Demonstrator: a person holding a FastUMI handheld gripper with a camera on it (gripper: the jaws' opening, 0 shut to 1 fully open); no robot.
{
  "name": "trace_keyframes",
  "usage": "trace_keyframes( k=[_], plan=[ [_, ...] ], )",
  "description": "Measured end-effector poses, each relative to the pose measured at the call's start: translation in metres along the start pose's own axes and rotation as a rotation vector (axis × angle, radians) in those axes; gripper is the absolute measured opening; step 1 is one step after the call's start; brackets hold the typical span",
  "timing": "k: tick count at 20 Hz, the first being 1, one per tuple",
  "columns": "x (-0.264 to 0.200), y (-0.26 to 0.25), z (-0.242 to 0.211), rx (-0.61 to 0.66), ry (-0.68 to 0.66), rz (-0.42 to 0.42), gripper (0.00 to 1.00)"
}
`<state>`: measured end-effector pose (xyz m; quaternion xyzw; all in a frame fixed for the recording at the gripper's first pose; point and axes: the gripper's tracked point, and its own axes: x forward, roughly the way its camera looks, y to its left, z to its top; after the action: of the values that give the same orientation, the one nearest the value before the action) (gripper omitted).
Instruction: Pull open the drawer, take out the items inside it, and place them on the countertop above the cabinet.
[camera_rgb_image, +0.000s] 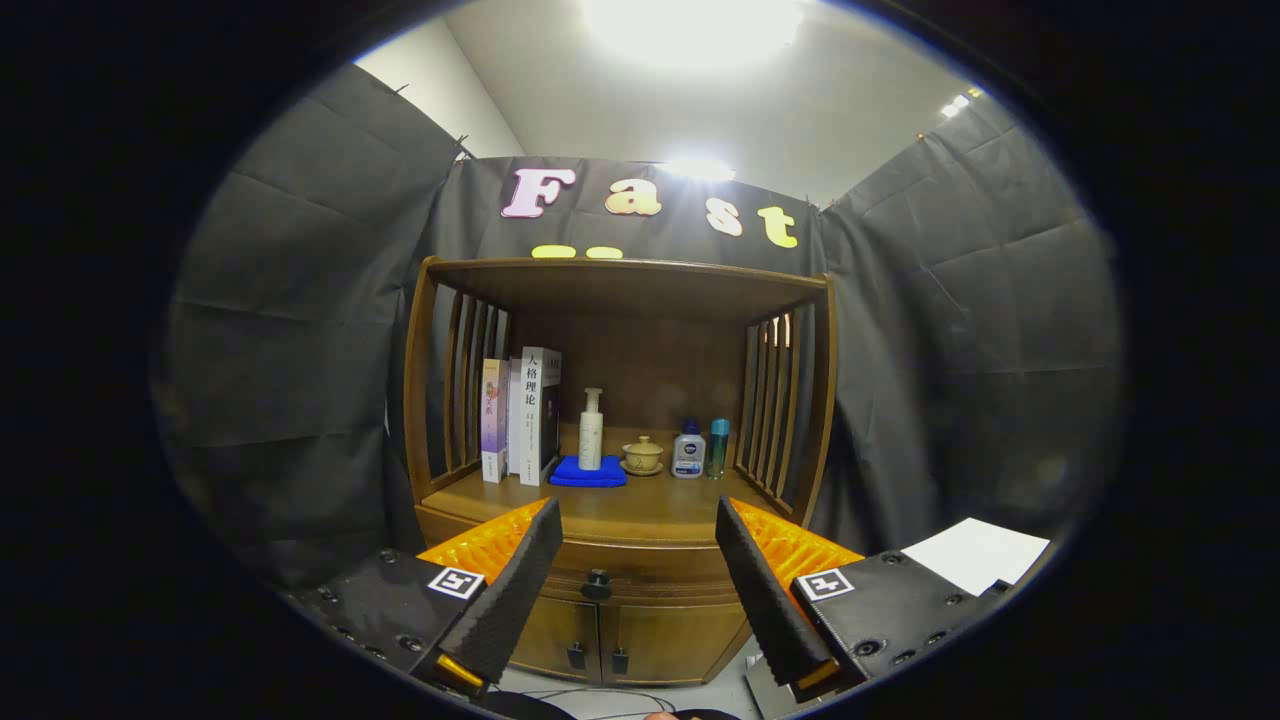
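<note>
The gripper (640, 585) stood wide open, empty, the closed drawer (640, 572) running three-to-nine between its fingers, knob (597, 583) facing them.

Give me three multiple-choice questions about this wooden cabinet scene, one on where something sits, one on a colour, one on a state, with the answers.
1. The white pump bottle stands on:
A. a folded cloth
B. the books
C. the floor

2. The folded cloth is:
A. red
B. blue
C. green

3. The brown wooden cabinet's drawer with the dark knob is:
A. pulled out
B. missing
C. closed

Answers: 1 A, the bottle's base rests on the cloth. 2 B, it is plainly blue. 3 C, its front sits flush, and the gripper is open, fingers apart with the knob between them.
</note>
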<state>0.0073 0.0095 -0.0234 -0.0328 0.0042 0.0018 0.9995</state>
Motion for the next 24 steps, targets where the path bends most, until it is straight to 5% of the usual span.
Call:
trace_keyframes(
  k=[8, 24],
  plan=[
    [0.019, 0.006, -0.015, 0.003, 0.013, 0.002, 0.97],
    [0.120, 0.037, -0.138, 0.072, 0.199, 0.093, 0.98]
  ],
)
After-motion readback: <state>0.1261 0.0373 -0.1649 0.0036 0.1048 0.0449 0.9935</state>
